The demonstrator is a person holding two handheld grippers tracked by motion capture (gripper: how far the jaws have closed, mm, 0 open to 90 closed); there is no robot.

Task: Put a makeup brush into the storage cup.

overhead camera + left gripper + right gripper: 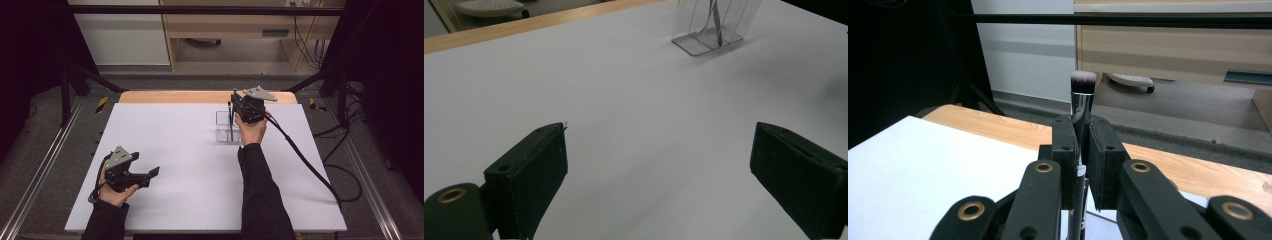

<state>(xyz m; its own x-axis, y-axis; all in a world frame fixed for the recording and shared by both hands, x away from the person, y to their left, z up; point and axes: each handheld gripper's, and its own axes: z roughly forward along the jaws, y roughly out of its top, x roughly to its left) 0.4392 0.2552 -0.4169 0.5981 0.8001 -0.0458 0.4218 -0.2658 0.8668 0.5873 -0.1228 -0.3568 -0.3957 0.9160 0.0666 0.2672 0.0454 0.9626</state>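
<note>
At two o'clock on the desk (200, 165), right tongs (1082, 135) clamped an upright makeup brush (1082, 92) over the clear holder (223, 127); left tongs (659, 165), at eight o'clock, gaped wide, empty.

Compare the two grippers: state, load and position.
The left gripper has its jaws wide apart with nothing between them; the right gripper is clamped on an upright makeup brush. The left sits low near the table's front edge; the right is held above the clear organizer farther back. Both have black jaws and a grey plate.
</note>
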